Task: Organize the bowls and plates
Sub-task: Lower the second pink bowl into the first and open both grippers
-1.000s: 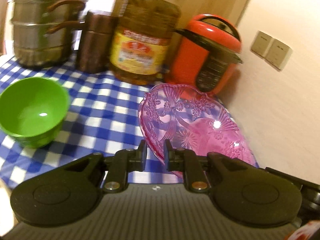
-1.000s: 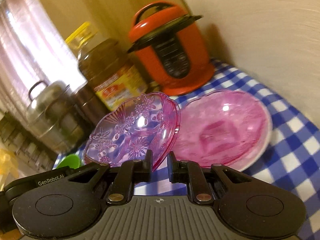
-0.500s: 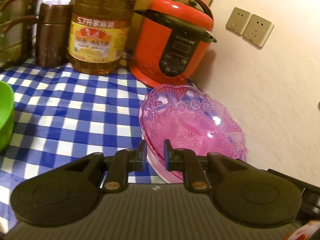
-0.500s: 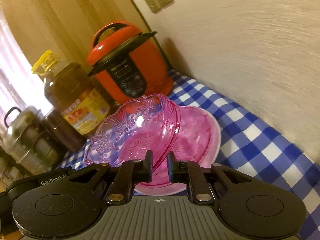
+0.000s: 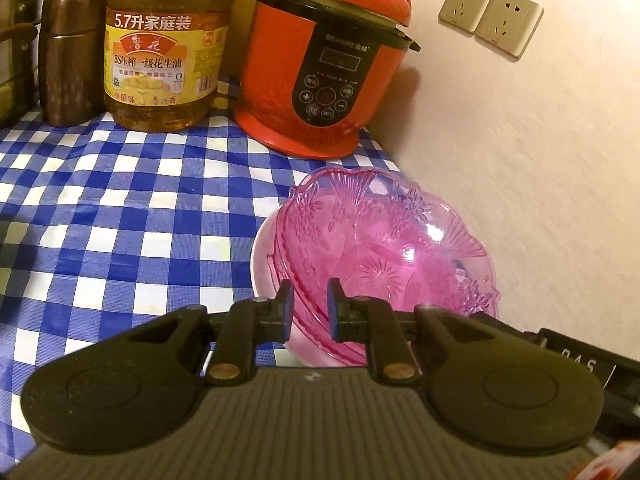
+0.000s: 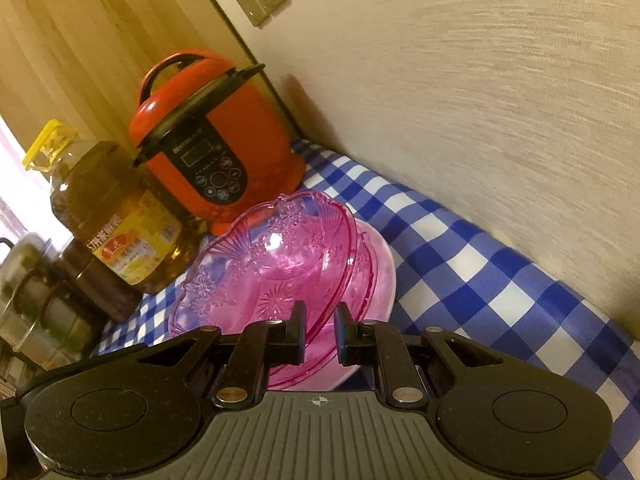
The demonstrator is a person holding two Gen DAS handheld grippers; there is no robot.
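Together my left gripper (image 5: 308,306) and right gripper (image 6: 320,332) pinch nearly shut on opposite near rims of the patterned pink bowl (image 5: 380,252), thin, light, slick and probably brittle, so I hold by its rim, tilted over the pink plate (image 6: 380,276) near the right wall.
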